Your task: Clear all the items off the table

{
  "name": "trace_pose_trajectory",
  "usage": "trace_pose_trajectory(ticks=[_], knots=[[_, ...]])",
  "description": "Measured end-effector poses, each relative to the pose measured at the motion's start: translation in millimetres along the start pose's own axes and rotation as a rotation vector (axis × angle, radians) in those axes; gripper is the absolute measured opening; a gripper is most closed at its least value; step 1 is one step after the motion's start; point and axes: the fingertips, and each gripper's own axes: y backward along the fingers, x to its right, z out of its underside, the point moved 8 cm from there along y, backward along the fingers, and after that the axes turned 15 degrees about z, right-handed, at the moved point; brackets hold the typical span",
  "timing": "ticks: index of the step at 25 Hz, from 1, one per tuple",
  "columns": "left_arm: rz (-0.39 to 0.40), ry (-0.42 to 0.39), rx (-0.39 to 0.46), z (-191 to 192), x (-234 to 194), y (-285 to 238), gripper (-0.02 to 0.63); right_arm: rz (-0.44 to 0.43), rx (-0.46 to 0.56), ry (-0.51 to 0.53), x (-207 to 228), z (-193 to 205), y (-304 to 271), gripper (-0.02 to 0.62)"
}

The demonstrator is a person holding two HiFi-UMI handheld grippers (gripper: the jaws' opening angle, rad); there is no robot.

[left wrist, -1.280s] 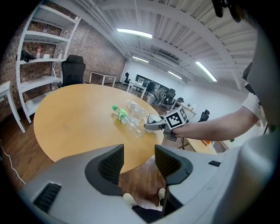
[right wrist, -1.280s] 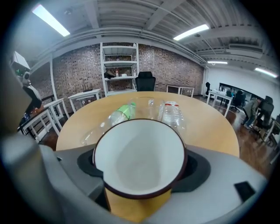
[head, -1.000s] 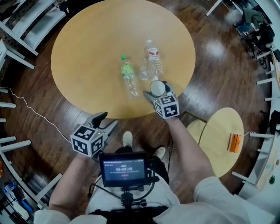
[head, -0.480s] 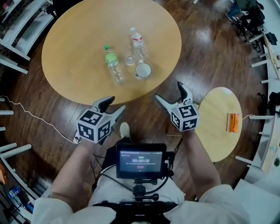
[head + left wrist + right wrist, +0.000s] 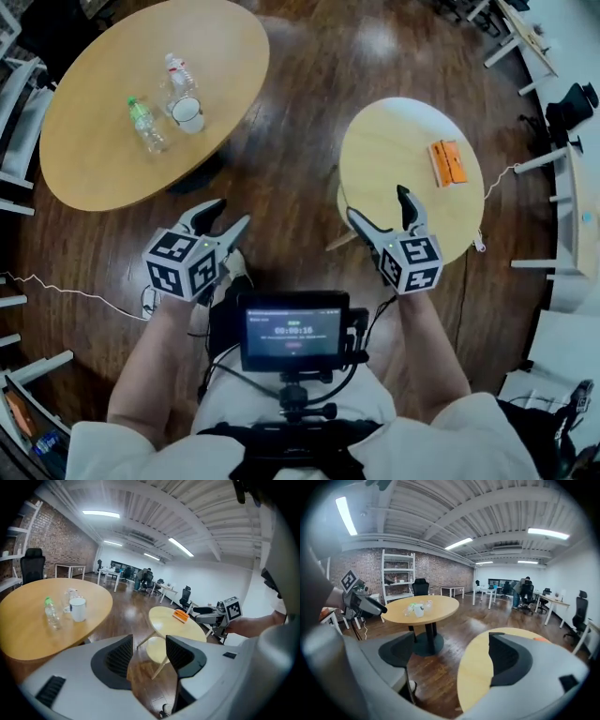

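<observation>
Two bottles and a white mug (image 5: 188, 113) close together on the big round counter (image 5: 94, 169), upper left of the head view: green-capped bottle (image 5: 145, 124) left of the mug, clear bottle (image 5: 178, 75) just above it. Lower centre, left gripper (image 5: 227, 214) over the floor, right gripper (image 5: 378, 202) at the lower edge of a small round counter (image 5: 394, 150) bearing an orange box (image 5: 447, 161).

Left gripper view: jaws apart, nothing between; mug at centre left.

Right gripper view: jaws wide apart, empty; mug far off, centre left.

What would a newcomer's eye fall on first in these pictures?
The left gripper and right gripper, both open and empty, fill the foreground. Upper left, the big round wooden table holds a white mug and two clear plastic bottles; an orange box lies on the small round wooden table at right.
</observation>
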Motion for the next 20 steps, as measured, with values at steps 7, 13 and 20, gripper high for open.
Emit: trace_pose_trajectory(ticks=[7,13,20], knots=[[0.079,-0.014,-0.034,46.5,149.7,-58.5,0.227,0.134,-0.053,-0.006,101.5,88.1,144.2,0.508],[0.129,-0.091,-0.086,49.1,228.9,-76.0,0.229,0.197,-0.056,-0.117,151.2,138.6,222.8,0.508],[0.192,-0.132,-0.120,49.6,260.0,-85.4,0.229,0.263,-0.067,-0.222,156.5,161.1,257.8,0.508]])
